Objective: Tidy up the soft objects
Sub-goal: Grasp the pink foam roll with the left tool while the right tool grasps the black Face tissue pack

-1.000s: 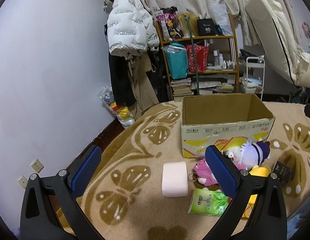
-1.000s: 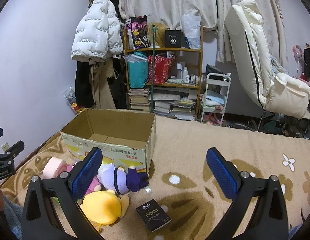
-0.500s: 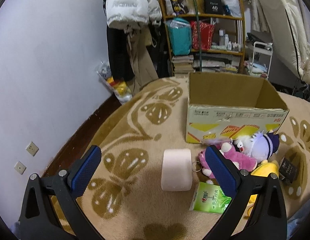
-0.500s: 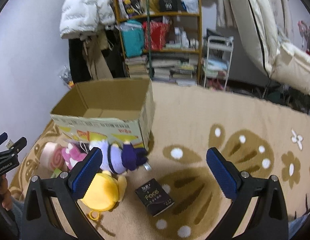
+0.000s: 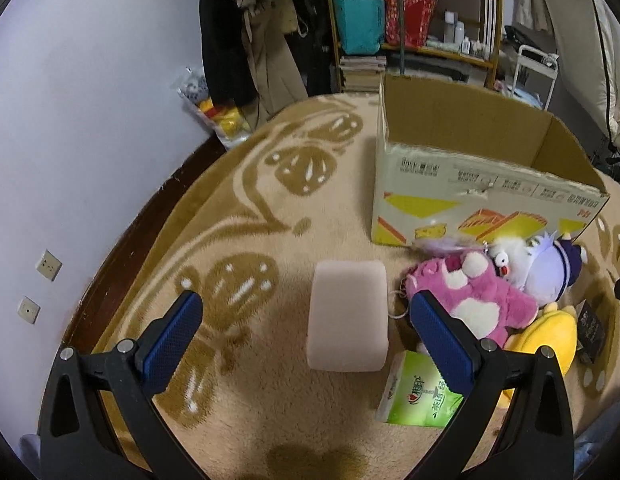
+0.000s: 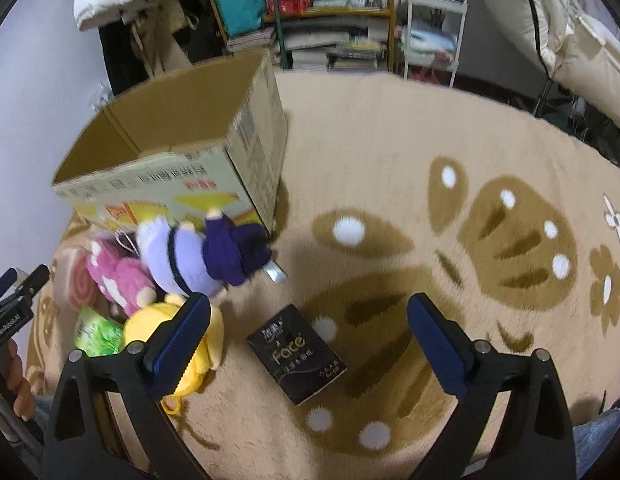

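Observation:
A pale pink foam block [image 5: 348, 316] lies on the carpet, just ahead of my open left gripper [image 5: 306, 328] and between its fingers' line. To its right sit a pink plush [image 5: 474, 296], a purple-and-white plush [image 5: 546, 264], a yellow plush [image 5: 550, 340] and a green tissue pack [image 5: 422, 392]. An open cardboard box [image 5: 470, 184] stands behind them, its inside hidden from here. My right gripper [image 6: 308, 334] is open above a black tissue pack [image 6: 297, 354], with the yellow plush [image 6: 158, 320] and purple plush [image 6: 190, 256] at its left finger.
The patterned beige carpet [image 6: 430, 152] spreads wide to the right. A wooden shelf [image 5: 410, 20] with bags and books, hanging coats [image 5: 246, 32] and a white rolling cart [image 6: 430, 28] stand behind the box. A wall [image 5: 70, 120] with sockets runs along the left.
Both grippers have tilted down and moved closer to the carpet; the foam block and the black pack now appear larger and nearer the fingers. Nothing was grasped.

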Action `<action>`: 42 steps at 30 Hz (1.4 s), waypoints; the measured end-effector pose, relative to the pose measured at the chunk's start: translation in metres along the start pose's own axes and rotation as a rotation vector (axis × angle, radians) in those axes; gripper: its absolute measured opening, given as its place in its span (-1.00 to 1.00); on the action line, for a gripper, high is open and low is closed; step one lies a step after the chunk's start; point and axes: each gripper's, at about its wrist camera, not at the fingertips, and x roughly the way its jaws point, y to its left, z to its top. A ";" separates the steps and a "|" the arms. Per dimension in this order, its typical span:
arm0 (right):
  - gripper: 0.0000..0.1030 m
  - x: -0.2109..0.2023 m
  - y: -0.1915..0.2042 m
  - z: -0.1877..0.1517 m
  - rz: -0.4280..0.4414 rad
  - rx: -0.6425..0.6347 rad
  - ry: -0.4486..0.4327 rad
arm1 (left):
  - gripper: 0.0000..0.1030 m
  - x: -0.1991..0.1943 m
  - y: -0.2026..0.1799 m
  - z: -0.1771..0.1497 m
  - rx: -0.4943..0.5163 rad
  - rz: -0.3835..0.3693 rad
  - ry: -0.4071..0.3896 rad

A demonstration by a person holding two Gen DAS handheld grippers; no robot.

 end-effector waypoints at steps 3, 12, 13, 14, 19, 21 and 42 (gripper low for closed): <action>0.85 0.014 0.000 -0.001 -0.008 -0.007 0.061 | 0.99 0.008 -0.002 -0.002 0.010 0.002 0.027; 0.83 0.044 0.004 -0.013 -0.020 -0.045 0.199 | 0.99 0.030 -0.009 -0.005 0.051 0.021 0.101; 0.83 0.046 0.004 -0.015 -0.017 -0.045 0.214 | 0.99 0.033 -0.009 -0.005 0.050 0.018 0.112; 0.83 0.049 0.003 -0.016 -0.008 -0.041 0.226 | 0.99 0.035 -0.009 -0.005 0.048 0.016 0.121; 0.82 0.064 0.003 -0.021 0.000 -0.052 0.277 | 0.99 0.045 -0.010 -0.007 0.056 0.016 0.144; 0.65 0.069 0.007 -0.024 -0.005 -0.073 0.293 | 0.99 0.048 -0.012 -0.008 0.063 0.022 0.152; 0.11 0.073 0.032 -0.014 -0.035 -0.120 0.253 | -0.10 0.051 -0.009 -0.007 0.029 -0.081 0.177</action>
